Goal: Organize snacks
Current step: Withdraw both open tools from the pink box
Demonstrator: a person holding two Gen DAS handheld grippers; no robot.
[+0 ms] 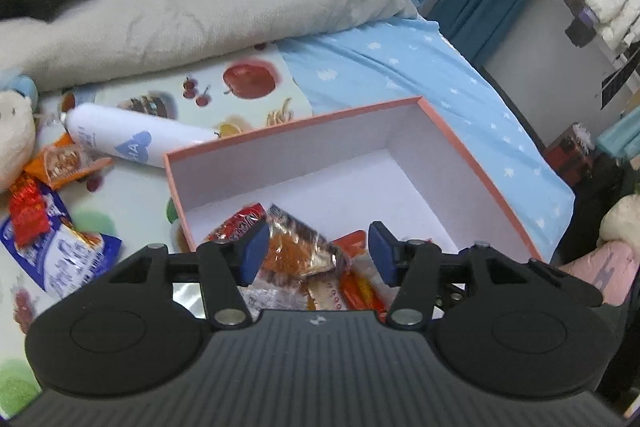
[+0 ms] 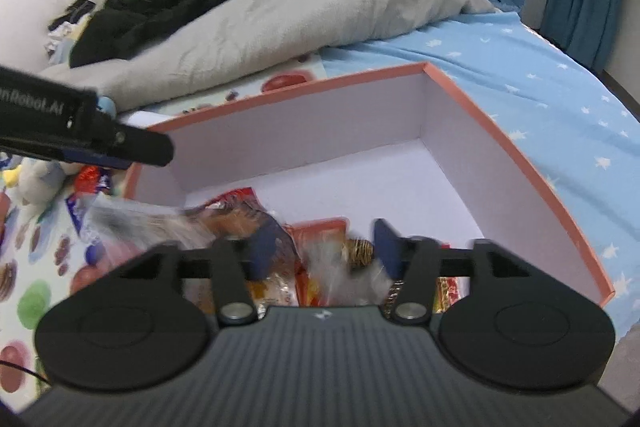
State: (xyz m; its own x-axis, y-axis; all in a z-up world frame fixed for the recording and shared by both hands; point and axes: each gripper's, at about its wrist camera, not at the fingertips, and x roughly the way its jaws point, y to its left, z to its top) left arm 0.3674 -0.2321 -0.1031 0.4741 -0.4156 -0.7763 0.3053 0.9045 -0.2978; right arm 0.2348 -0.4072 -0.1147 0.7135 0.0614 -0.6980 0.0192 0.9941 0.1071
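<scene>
Both grippers hover over the pink-rimmed box [image 1: 476, 163]. Left gripper [image 1: 318, 253] fingers spread, empty; right gripper [image 2: 323, 247] likewise spread. Snack packets [image 1: 304, 251] piled in the box's near corner; others [image 1: 60, 163] lie on the mat. Risk: descending fingers crush or snag crinkly wrappers.

box [image 1: 472, 163]: 1 | white bottle [image 1: 132, 139]: 1 | snack packets outside box [image 1: 64, 163]: at least 3 | grippers [image 1: 316, 251]: 2

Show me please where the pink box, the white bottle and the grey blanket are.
pink box [image 1: 472, 151]: left wrist view, right rim.
white bottle [image 1: 120, 131]: left wrist view, middle of its body.
grey blanket [image 2: 300, 11]: right wrist view, top fold.
</scene>
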